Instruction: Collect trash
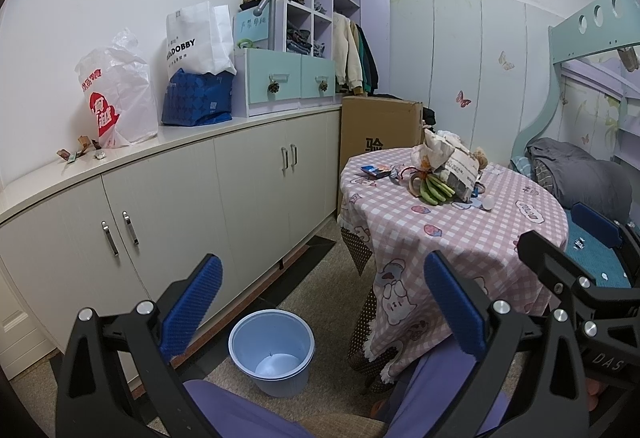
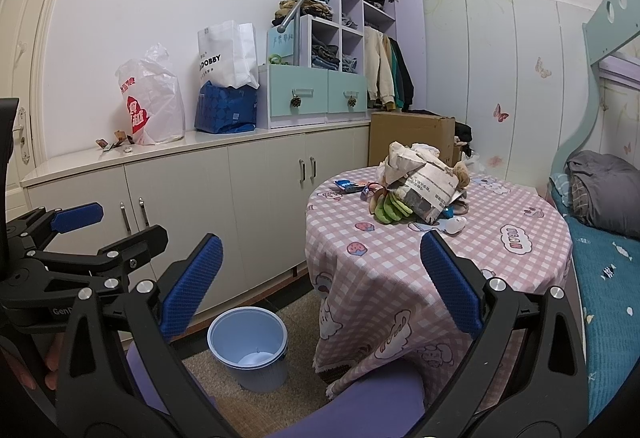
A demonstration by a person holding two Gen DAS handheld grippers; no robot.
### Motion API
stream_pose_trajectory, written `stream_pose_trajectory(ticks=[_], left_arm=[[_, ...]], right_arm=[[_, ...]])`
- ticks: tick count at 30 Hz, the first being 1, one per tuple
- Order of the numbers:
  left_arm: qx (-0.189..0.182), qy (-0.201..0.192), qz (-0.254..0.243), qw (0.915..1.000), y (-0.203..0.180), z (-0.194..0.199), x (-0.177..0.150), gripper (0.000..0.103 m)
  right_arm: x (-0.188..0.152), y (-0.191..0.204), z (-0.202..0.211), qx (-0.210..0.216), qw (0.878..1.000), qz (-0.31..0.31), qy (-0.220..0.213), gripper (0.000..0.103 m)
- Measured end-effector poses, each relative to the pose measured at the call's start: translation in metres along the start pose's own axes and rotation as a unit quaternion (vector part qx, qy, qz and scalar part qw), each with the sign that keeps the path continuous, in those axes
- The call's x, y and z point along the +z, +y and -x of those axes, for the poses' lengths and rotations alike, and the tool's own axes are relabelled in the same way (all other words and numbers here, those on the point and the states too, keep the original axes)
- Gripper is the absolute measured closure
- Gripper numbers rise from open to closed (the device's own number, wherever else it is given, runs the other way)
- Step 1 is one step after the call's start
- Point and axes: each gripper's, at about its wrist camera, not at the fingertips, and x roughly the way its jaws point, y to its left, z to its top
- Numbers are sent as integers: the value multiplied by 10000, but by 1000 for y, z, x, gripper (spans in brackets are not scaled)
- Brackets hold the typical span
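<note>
Nothing seems collected yet — the light blue bin (image 1: 272, 352) on the floor between the cabinet (image 1: 172, 213) and the round table (image 1: 460, 238) looks empty apart from a pale patch at its bottom, which cannot be identified. Left gripper (image 1: 320, 302) and right gripper (image 2: 320, 284) are both held spread wide with nothing between the blue pads, well back from any trash, over the person's purple-clad legs. Trash left, as judged: small wrappers (image 1: 82, 151) scattered on the cabinet top beside the white plastic bag (image 1: 120, 97), and on the table a blue wrapper (image 1: 376, 170), crumpled newspaper (image 1: 452, 161) and a small white scrap (image 1: 489, 204); whether the green glove (image 1: 436, 191) next to the newspaper counts as trash cannot be told. Readable writing: "DOBBY" on the white paper bag (image 1: 196, 37), red Chinese characters on the plastic bag (not legible), one printed character on the cardboard box (image 1: 380, 125), "DAS" on the right gripper's body in the left wrist view, "Gen" on the left gripper's in the right — rest cut off
</note>
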Motion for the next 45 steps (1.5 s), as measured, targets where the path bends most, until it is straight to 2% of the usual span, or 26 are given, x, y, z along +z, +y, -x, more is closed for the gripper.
stream_pose_trajectory(ticks=[8,23,37,45], left_arm=[[-63,163,-61,9998,-11,-25,0,4],[-309,822,-318,9956,-62,-113,14,4],[-772,1314,-470,9872,-121,-214,53,4],[-962,1640,-460,9807,-134,-265,71,4]], right_arm=[[-3,-16,-15,-103,9997,-124,199,6],[-9,-81,-76,-391,9941,-623,797,6],[3,-163,-152,-912,9789,-1093,1465,6],[9,-199,-208,-1015,9624,-1355,2123,6]])
